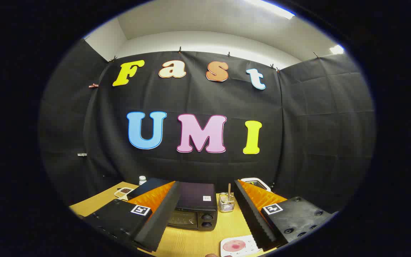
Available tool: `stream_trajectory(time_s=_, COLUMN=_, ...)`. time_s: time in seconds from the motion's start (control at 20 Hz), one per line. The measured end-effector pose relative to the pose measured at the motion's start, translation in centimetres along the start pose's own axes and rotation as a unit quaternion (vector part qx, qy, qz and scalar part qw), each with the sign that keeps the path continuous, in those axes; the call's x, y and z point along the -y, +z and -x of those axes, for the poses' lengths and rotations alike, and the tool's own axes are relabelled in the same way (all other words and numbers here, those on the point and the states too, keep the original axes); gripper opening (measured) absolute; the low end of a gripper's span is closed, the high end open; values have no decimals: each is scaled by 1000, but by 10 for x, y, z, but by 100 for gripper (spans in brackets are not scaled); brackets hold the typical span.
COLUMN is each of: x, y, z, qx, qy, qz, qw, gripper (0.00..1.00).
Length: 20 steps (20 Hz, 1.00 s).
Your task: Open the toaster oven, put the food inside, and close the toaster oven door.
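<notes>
Toaster oven (pixel 195 210) on the wooden table (pixel 191 242), between the 2 fingers and just ahead of them, door shut, 2 knobs at its front right side, a small square marker on its dark top. Gripper (pixel 207 214) spread wide, nothing between the fingers, held above the table and apart from the oven. Nearer than the oven, close to the right finger: a white plate (pixel 237 246) with a pinkish round piece of food (pixel 234 245) on it, partly hidden by that finger. Just right of the oven, a small clear glass holder (pixel 226 203) with a stick standing in it. Beyond the left finger, a small white-capped bottle (pixel 142 179) and a small dish (pixel 122 192) with something brown inside. Beyond the right finger, part of a white-rimmed tray (pixel 259 182), contents unclear.
</notes>
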<state>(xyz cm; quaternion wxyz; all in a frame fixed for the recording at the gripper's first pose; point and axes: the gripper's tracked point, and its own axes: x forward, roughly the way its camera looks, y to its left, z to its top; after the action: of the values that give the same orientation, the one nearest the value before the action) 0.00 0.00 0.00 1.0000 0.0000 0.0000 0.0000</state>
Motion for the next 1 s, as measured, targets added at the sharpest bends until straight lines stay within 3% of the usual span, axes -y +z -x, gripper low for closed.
stream_trajectory(time_s=1.0, x=-9, y=-25, z=-6, qx=-22, qy=10, qz=8, qw=1000, gripper=98)
